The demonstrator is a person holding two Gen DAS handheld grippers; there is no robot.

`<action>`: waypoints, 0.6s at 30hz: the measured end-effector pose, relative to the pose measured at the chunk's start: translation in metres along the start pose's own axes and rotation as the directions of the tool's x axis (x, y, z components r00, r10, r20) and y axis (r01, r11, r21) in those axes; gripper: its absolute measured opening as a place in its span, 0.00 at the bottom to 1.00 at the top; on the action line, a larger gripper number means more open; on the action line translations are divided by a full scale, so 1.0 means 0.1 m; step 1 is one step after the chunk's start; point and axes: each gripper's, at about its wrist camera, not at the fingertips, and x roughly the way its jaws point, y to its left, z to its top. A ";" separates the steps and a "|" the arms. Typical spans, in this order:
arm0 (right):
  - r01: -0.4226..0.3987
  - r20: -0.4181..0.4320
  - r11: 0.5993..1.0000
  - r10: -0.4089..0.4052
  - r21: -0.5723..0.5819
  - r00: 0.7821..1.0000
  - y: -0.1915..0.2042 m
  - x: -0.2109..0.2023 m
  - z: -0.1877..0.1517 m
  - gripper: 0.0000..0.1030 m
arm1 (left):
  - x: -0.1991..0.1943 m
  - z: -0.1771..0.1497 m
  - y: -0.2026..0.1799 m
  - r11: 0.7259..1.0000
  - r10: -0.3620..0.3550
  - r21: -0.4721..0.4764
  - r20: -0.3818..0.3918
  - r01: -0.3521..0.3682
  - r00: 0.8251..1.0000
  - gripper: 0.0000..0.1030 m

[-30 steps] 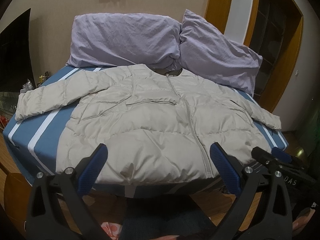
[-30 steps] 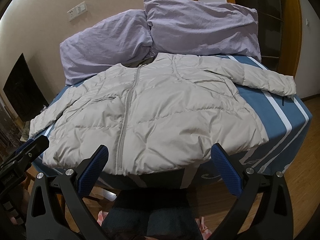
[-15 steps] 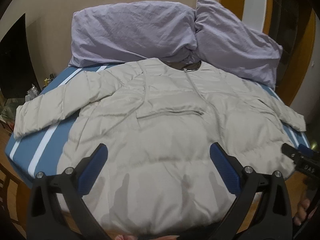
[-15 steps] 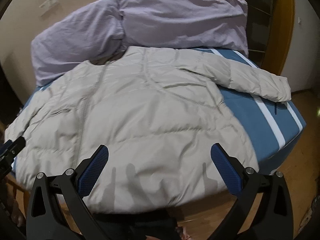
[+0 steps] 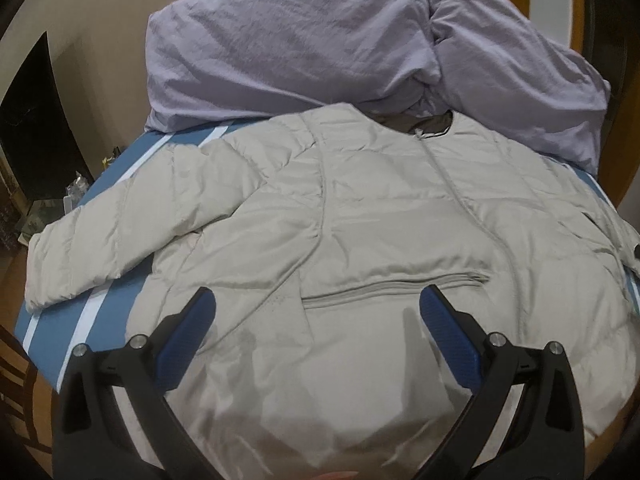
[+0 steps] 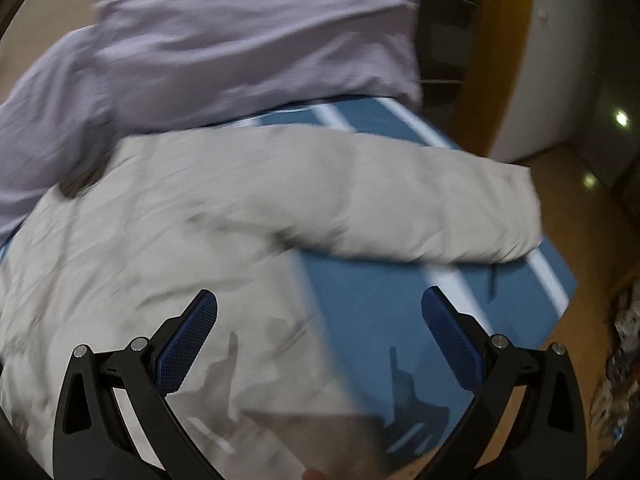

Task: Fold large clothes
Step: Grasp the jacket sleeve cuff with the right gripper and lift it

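A light grey puffer jacket [image 5: 360, 240] lies flat, front up, on a blue bed with white stripes [image 5: 52, 320]. Its left sleeve [image 5: 120, 232] stretches out to the left. My left gripper [image 5: 318, 312] is open and empty, hovering just above the jacket's lower body near the zipped pocket [image 5: 392, 286]. In the right wrist view, which is blurred, the jacket's body [image 6: 140, 240] and its right sleeve [image 6: 400, 200] show. My right gripper [image 6: 320, 312] is open and empty over the jacket's right side edge and the bare bed [image 6: 380, 300].
Two lilac pillows [image 5: 300, 48] lie at the head of the bed, touching the jacket's collar. Wooden floor [image 6: 580, 220] and an orange door frame [image 6: 496, 60] are to the right of the bed. A dark cabinet [image 5: 32, 128] stands to the left.
Both grippers have moved forward over the bed and down close to the jacket. The right gripper has swung toward the right sleeve. Both stay open.
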 end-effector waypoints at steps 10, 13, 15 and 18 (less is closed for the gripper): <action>0.162 -0.076 0.950 -0.147 0.265 0.986 -1.17 0.60 0.44 0.98 | 0.26 -0.08 0.02 1.000 -0.015 -0.015 -0.040 0.014 0.999 0.98; 0.158 -0.087 0.922 -0.136 0.354 0.987 -1.45 0.67 0.48 0.93 | 0.28 -0.09 0.01 1.000 -0.017 -0.016 -0.045 0.016 0.999 0.98; 0.158 -0.092 0.903 -0.132 0.399 0.987 -1.61 0.70 0.49 0.91 | 0.30 -0.10 0.02 1.000 -0.022 -0.020 -0.047 0.021 0.999 0.98; 0.158 -0.113 0.886 -0.120 0.435 0.986 -1.72 0.82 0.49 0.85 | 0.32 -0.10 0.03 0.999 -0.027 -0.023 -0.048 0.026 0.998 0.98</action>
